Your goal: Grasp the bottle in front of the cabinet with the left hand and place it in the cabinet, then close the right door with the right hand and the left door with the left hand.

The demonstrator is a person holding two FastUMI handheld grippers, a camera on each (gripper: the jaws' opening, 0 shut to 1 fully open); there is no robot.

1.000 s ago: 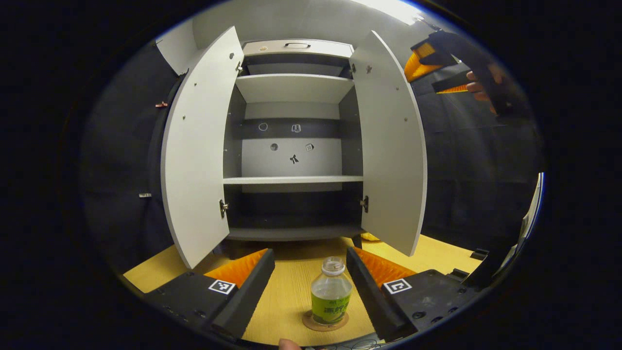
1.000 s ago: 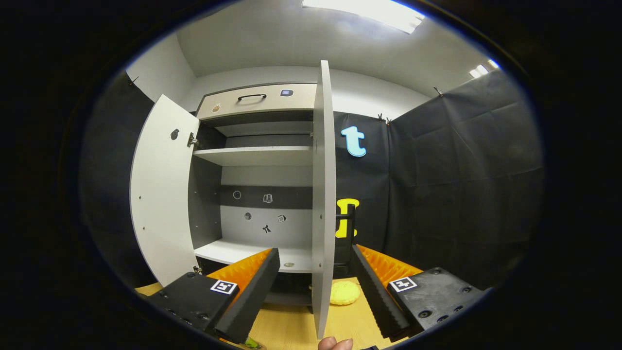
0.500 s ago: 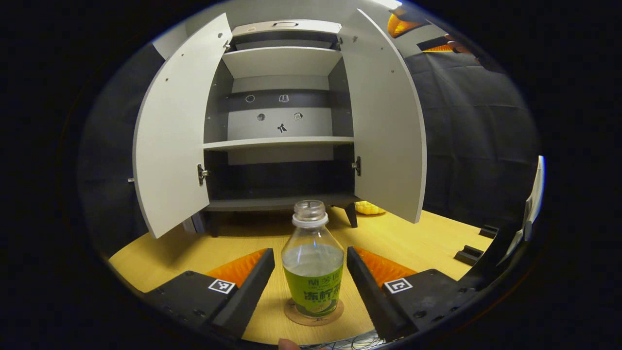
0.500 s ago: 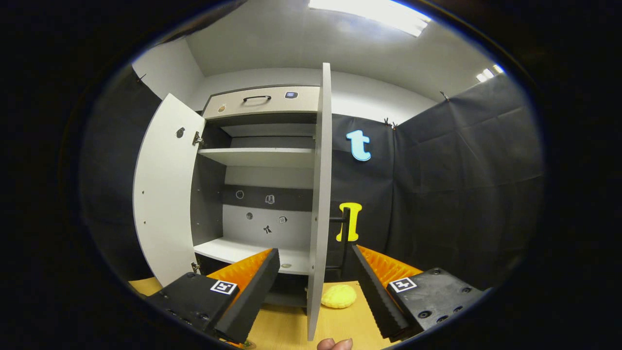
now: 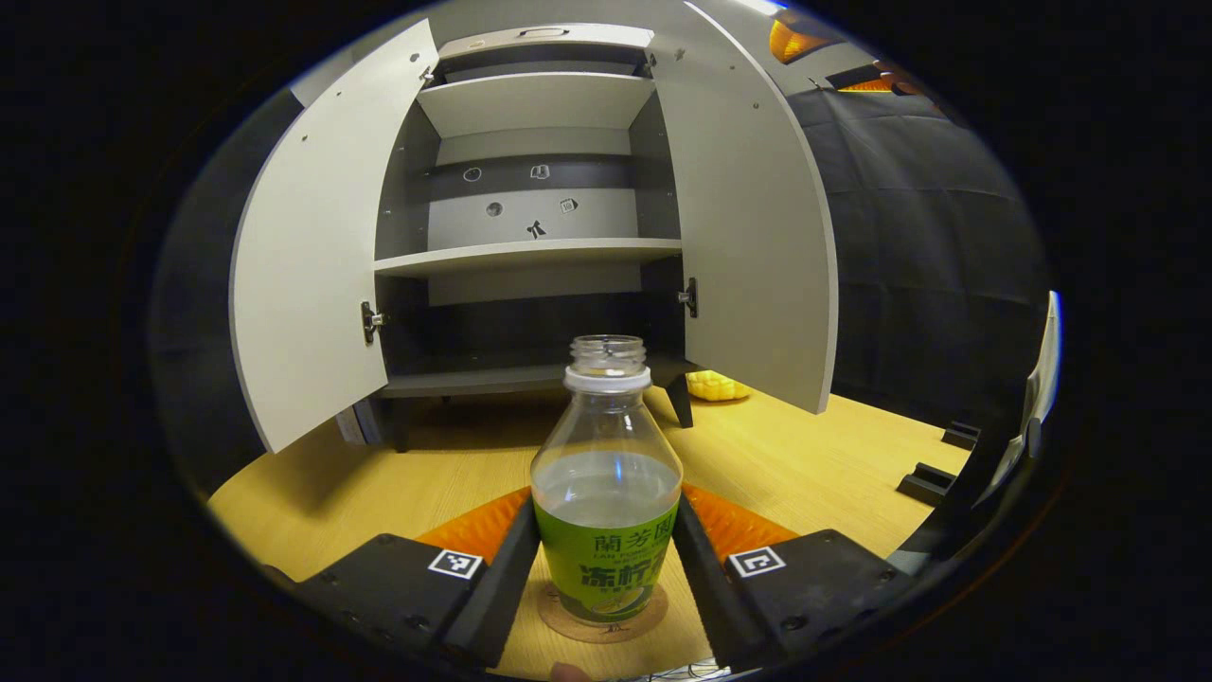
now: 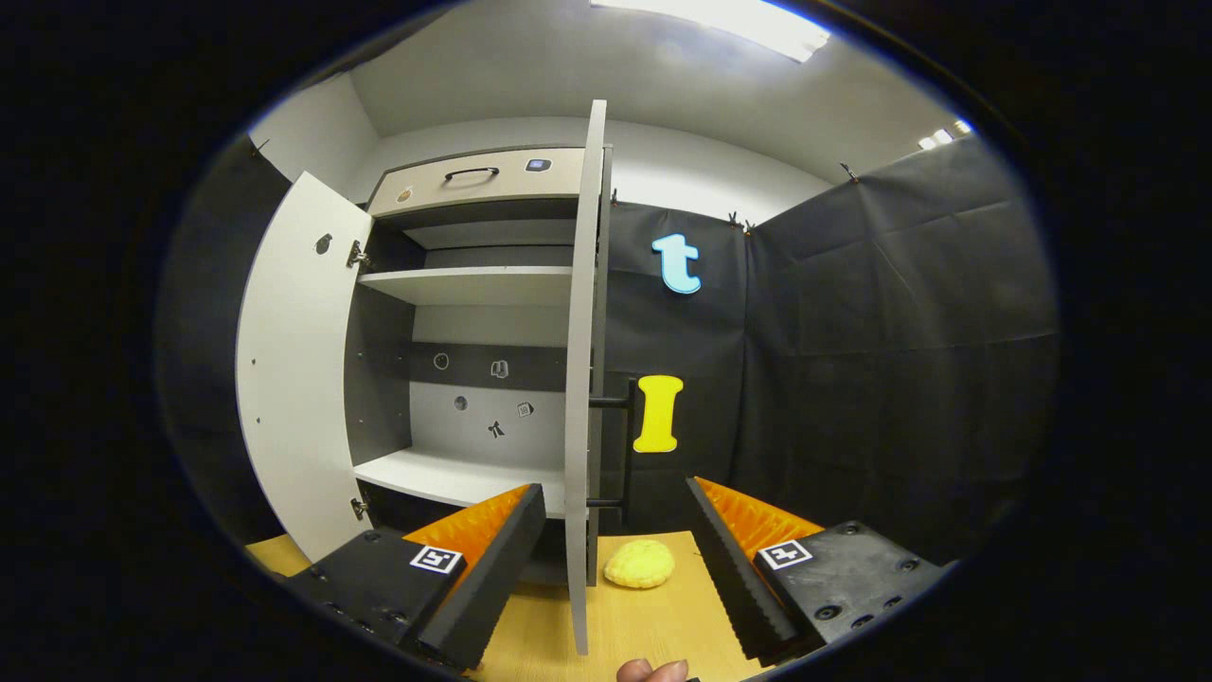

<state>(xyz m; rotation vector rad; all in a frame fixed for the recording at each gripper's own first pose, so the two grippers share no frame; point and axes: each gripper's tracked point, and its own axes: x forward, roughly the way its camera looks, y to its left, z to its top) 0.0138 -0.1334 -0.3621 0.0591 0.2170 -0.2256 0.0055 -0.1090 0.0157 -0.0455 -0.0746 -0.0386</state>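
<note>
Your cabinet (image 5: 540,256) stands at the far side of the table (image 5: 805,474) with both doors open. The bottle (image 5: 606,502) sits upright on a coaster (image 5: 559,616) in front of it, between your left gripper (image 5: 604,568) fingers, which flank it closely; contact unclear. Your right gripper (image 6: 615,559) hangs wide open beside the right door (image 6: 579,379)

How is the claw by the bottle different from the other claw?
The left claw has the bottle between its fingers, which look to be touching its sides; the right claw is open and holds nothing. The left claw sits low over the table; the right claw points at the right door. Both face the open cabinet.
</note>
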